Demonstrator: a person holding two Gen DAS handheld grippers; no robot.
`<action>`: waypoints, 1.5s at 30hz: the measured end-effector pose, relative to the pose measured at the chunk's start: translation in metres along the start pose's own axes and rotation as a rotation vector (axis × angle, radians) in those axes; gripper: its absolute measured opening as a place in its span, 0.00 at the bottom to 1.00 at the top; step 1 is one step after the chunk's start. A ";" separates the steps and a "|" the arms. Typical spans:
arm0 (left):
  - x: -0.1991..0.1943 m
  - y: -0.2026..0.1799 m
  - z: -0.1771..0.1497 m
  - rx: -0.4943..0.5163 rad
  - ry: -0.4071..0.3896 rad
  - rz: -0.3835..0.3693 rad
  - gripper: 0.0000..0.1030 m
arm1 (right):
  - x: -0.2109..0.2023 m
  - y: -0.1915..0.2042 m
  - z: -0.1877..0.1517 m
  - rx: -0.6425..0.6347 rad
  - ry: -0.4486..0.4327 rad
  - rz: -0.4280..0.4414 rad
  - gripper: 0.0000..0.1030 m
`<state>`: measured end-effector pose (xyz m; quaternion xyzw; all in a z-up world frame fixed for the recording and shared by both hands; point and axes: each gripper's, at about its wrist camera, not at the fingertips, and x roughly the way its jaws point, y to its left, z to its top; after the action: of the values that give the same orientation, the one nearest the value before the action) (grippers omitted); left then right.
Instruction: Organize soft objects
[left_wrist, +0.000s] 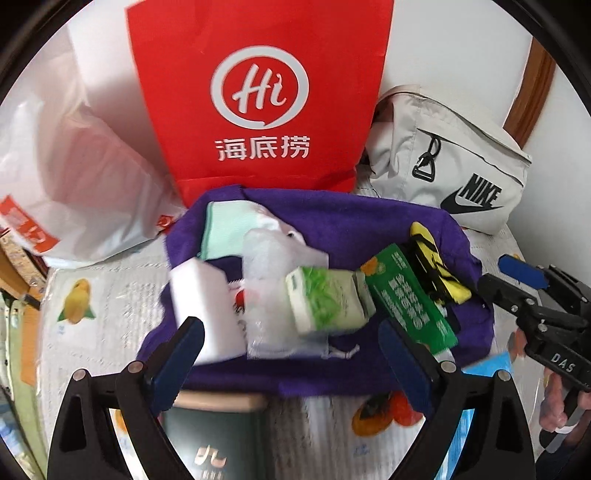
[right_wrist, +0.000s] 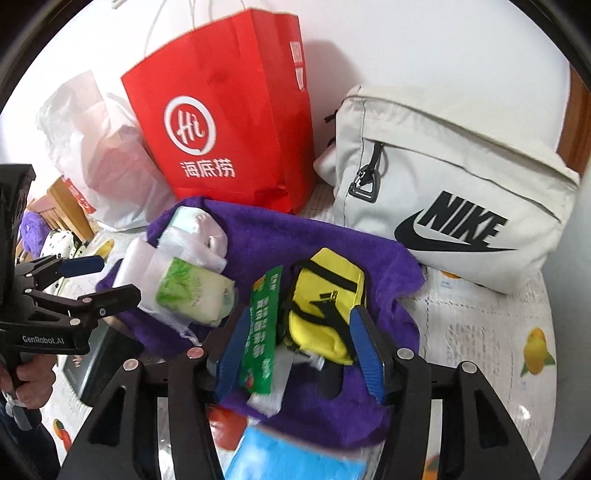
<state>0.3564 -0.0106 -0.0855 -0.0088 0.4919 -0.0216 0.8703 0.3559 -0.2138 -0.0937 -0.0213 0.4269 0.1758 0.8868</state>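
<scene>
A purple towel (left_wrist: 332, 218) (right_wrist: 295, 236) lies on the table with soft items on it: a white sponge block (left_wrist: 203, 295), a clear plastic bag (left_wrist: 269, 266), a green-white tissue pack (left_wrist: 325, 299) (right_wrist: 195, 291), a green sachet (left_wrist: 406, 295) (right_wrist: 262, 332), a yellow-black pouch (left_wrist: 436, 258) (right_wrist: 325, 302) and a mint cloth (left_wrist: 225, 225). My left gripper (left_wrist: 291, 354) is open, just in front of the sponge and tissue pack. My right gripper (right_wrist: 299, 350) is open, its blue pads either side of the sachet and yellow pouch; it also shows in the left wrist view (left_wrist: 517, 280).
A red paper bag (left_wrist: 258, 92) (right_wrist: 229, 122) stands behind the towel, a white plastic bag (left_wrist: 74, 177) to its left, a grey Nike bag (left_wrist: 450, 162) (right_wrist: 454, 192) to its right. A dark box (left_wrist: 214, 439) and blue packet (right_wrist: 288, 461) lie near the front.
</scene>
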 end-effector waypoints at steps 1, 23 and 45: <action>-0.007 0.001 -0.004 -0.001 -0.005 0.009 0.93 | -0.007 0.004 -0.003 -0.004 -0.005 -0.010 0.63; -0.165 -0.011 -0.149 -0.015 -0.141 0.077 0.97 | -0.161 0.078 -0.127 0.029 -0.110 -0.069 0.92; -0.237 -0.037 -0.237 -0.017 -0.262 0.058 1.00 | -0.246 0.092 -0.210 0.085 -0.206 -0.096 1.00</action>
<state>0.0301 -0.0348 -0.0041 -0.0047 0.3743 0.0090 0.9273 0.0272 -0.2387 -0.0285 0.0143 0.3391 0.1160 0.9335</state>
